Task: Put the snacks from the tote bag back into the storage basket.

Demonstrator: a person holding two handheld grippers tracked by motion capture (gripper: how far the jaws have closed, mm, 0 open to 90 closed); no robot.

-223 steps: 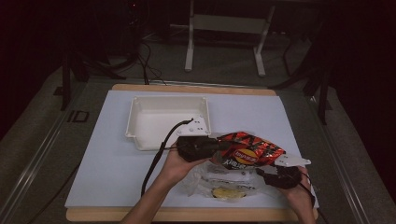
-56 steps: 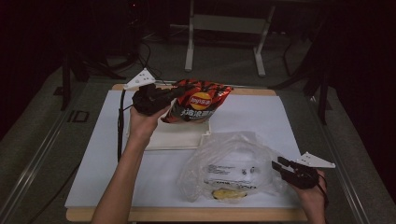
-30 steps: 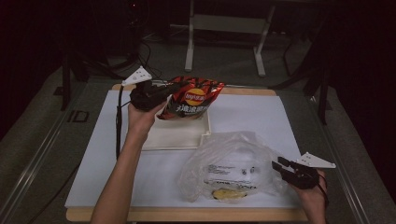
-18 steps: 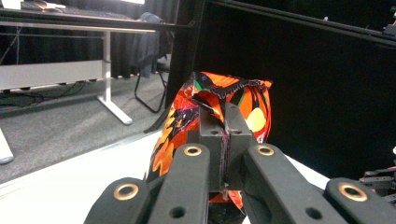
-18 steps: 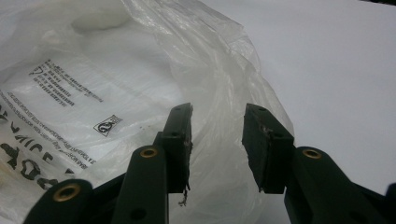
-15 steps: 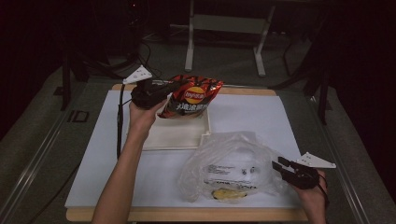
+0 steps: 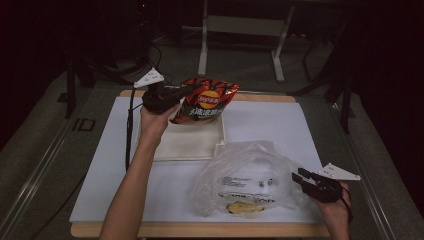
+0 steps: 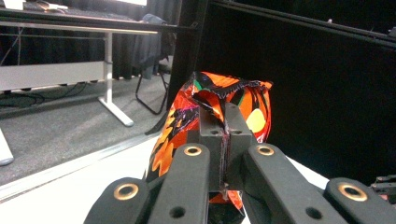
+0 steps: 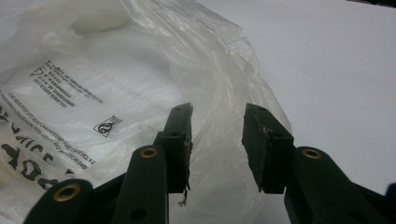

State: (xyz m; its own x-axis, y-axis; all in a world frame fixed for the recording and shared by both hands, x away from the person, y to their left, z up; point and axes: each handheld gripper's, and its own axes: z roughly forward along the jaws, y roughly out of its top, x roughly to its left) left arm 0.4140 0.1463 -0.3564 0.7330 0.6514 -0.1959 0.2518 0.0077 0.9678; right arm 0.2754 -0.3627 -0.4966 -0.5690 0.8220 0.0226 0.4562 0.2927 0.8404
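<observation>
Left gripper (image 7: 176, 96) clamps the chip bag (image 7: 207, 100) above the white tray (image 7: 190, 145).

A shallow white tray (image 7: 192, 145) rests on a white mat (image 7: 100, 175) covering the tabletop (image 7: 200, 230), directly beneath the raised left gripper (image 7: 172, 95).

The desk (image 7: 150, 200) carries a white tray (image 7: 190, 145) near its far edge and a clear plastic bag (image 7: 250, 182) toward its near right corner.
</observation>
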